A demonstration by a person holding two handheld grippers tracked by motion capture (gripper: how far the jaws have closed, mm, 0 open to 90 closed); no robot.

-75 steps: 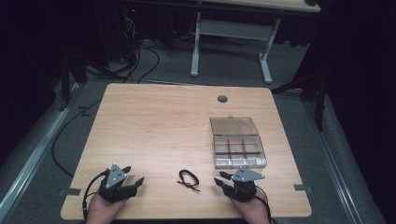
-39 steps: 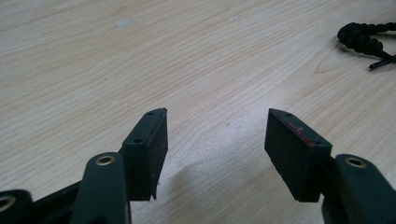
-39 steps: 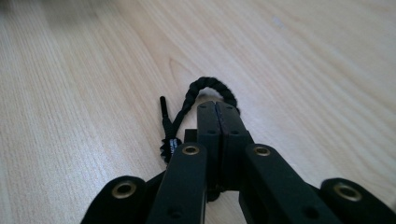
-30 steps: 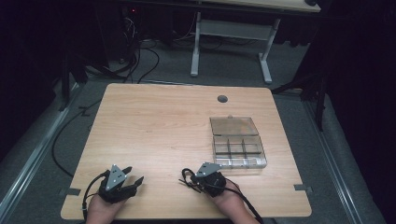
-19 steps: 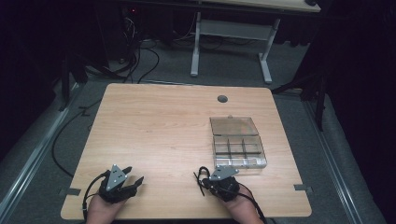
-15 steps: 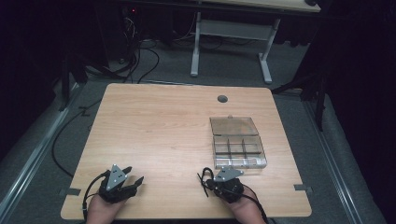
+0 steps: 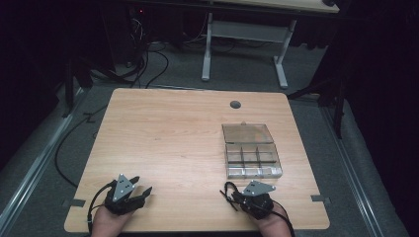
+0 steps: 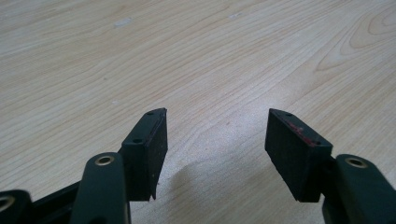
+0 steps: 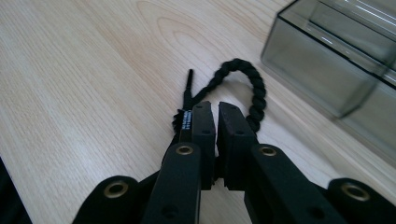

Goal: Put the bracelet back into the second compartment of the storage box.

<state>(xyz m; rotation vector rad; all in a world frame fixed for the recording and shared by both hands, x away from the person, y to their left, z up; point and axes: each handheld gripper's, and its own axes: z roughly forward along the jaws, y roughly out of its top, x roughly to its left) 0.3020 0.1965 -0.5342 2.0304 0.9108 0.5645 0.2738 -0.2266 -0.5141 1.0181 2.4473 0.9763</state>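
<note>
Dark floor and tangled cables are surrounding the pale wooden desk where we are working, and a white-legged stand is standing beyond its far edge. We are resting the left claw near the desk's near-left corner with its jaws spread wide and nothing between them; in the left gripper view the same left claw is hanging just over bare wood grain.

We are holding the right claw near the desk's near-right part, its jaws almost pressed together and pinching the black cord. In the right gripper view the right claw is gripping the twisted black cord low down, so that a loop is arching up past the jaw tips toward the box, while a short stiff end is sticking out to the left of the loop. The jaws have just been easing apart a little, yet the cord is sitting between them, clamped.

A clear plastic organizer box is lying just beyond the right claw, its lid folded open away from us and its compartments showing as a small grid. In the right gripper view its near corner is standing close to the cord's loop but apart from it.

A tiny white line of print is showing on the inner edge of the right claw's left jaw, too small for us to read.
</note>
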